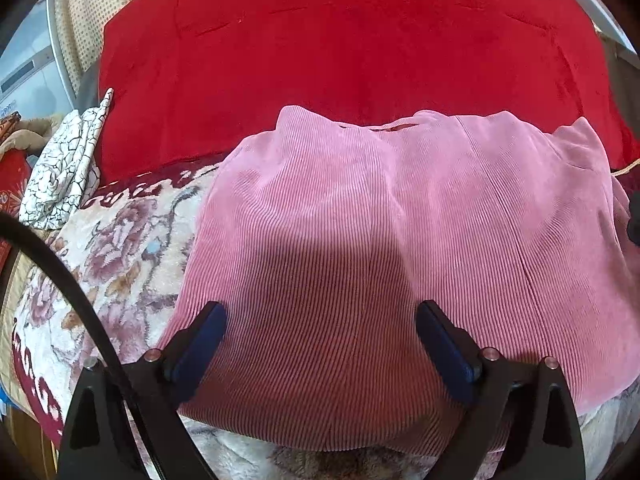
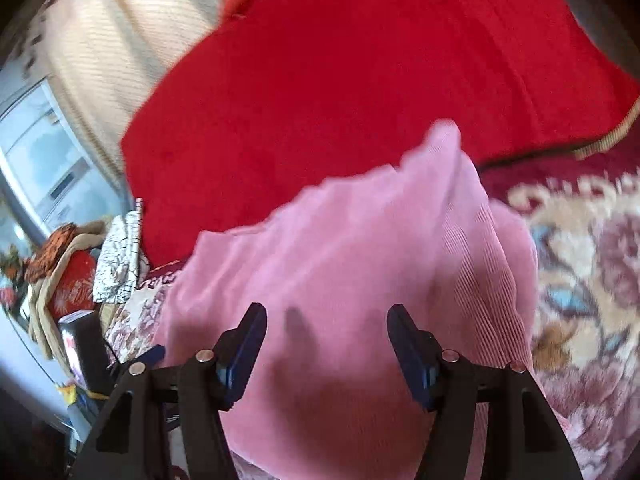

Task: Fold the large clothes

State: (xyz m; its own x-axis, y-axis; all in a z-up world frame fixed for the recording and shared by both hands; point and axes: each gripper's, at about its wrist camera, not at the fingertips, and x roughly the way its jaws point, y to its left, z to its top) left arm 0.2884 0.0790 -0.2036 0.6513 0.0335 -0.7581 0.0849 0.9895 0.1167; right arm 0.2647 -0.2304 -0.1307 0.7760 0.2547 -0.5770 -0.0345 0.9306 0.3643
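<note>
A pink corduroy garment (image 1: 360, 240) lies folded on a floral blanket, in front of a red quilt. My left gripper (image 1: 320, 312) is open and empty, its blue-padded fingers spread above the garment's near part. In the right wrist view, which is blurred, the same garment (image 2: 360, 260) lies bunched below my right gripper (image 2: 326, 320), which is also open and holds nothing. A dark bit of the right gripper shows at the right edge of the left wrist view (image 1: 634, 220).
The red quilt (image 1: 340, 52) fills the back of the bed. The floral blanket (image 1: 120, 260) spreads to the left and, in the right wrist view, to the right (image 2: 592, 280). A white crackle-patterned cloth (image 1: 64, 172) and assorted clutter (image 2: 68, 280) lie at the far left.
</note>
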